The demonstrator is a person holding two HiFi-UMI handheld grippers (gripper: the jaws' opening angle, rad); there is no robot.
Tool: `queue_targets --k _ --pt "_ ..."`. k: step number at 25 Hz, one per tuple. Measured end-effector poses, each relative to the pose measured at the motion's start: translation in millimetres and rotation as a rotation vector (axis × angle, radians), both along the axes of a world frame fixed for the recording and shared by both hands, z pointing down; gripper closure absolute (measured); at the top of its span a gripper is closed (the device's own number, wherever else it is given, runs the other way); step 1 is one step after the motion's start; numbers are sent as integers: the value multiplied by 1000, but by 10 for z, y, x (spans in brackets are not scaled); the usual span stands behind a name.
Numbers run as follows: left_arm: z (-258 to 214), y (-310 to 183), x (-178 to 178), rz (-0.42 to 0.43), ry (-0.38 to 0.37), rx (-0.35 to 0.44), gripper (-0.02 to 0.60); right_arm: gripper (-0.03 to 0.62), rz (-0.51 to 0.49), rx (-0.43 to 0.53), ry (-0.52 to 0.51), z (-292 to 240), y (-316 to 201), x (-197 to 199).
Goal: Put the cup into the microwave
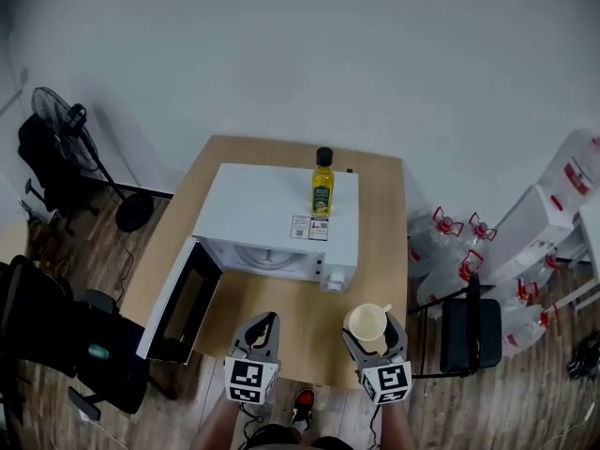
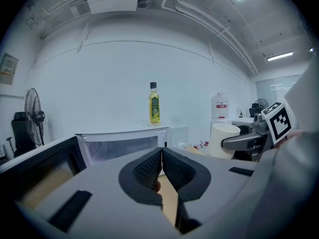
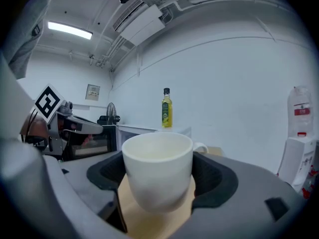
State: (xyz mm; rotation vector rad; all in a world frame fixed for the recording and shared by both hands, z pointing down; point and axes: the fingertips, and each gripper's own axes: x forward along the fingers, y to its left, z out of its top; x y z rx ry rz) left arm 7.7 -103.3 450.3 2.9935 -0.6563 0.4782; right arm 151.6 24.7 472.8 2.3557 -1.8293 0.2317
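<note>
A cream cup with a handle on its far side hangs above the table's front right, and my right gripper is shut on it, one jaw on each side. The cup also shows at the right of the left gripper view. The white microwave stands on the wooden table with its door swung open to the left. My left gripper is shut with nothing in it, in front of the microwave's opening.
A yellow oil bottle stands on top of the microwave. A floor fan and a black chair are to the left. Water jugs and a black seat crowd the right of the table.
</note>
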Motion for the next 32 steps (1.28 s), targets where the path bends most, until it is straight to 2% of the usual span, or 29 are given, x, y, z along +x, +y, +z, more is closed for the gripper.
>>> queue_targets --k 10,23,32 --pt "-204 -151 -442 -64 21 32 557 201 -85 56 4 -302 -269 -495" --pt "-268 -371 -982 -192 19 57 557 201 -255 82 -15 -305 -831 -1078" --pt "-223 -587 -1070 -282 17 42 557 201 -350 66 -35 -191 -1256 -1180"
